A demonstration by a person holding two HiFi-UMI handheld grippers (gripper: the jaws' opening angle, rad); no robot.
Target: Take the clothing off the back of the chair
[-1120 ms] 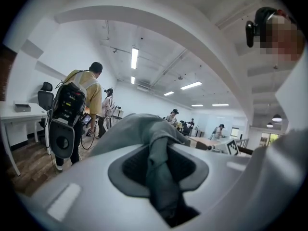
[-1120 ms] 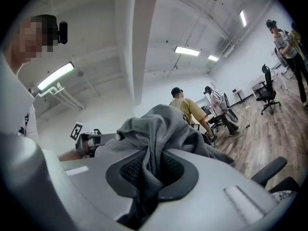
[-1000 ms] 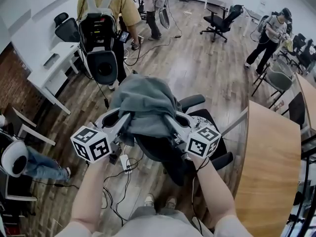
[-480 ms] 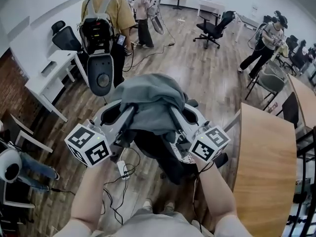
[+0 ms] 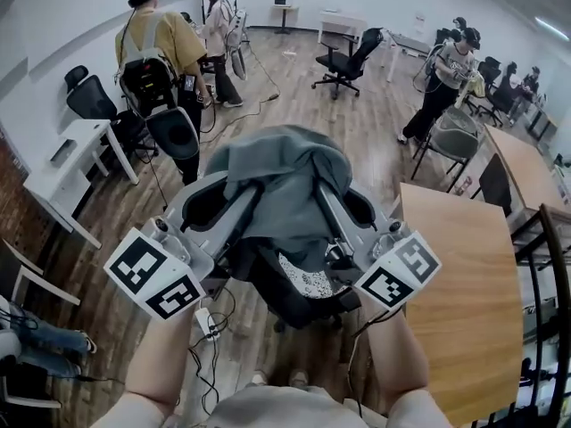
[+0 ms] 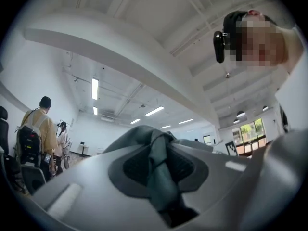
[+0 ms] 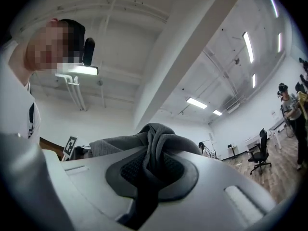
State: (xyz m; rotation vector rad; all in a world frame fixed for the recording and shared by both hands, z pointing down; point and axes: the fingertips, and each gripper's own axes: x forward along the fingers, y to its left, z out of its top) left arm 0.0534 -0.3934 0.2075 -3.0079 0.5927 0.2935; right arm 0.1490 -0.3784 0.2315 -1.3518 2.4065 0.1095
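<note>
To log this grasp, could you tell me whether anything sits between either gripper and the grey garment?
Nothing visible does: the left gripper and right gripper both have jaws closed directly on the grey garment.

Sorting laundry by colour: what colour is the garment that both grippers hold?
The garment is plain grey with a greenish tinge; the head view shows it best.

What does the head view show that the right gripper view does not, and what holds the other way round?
Only the head view: the black chair under the grey garment, and the cables on the floor. Only the right gripper view: the ceiling lights, and a fold of the fabric pinched between the shut jaws, seen close up. Both views: the grey garment and the right gripper that grips it.
</note>
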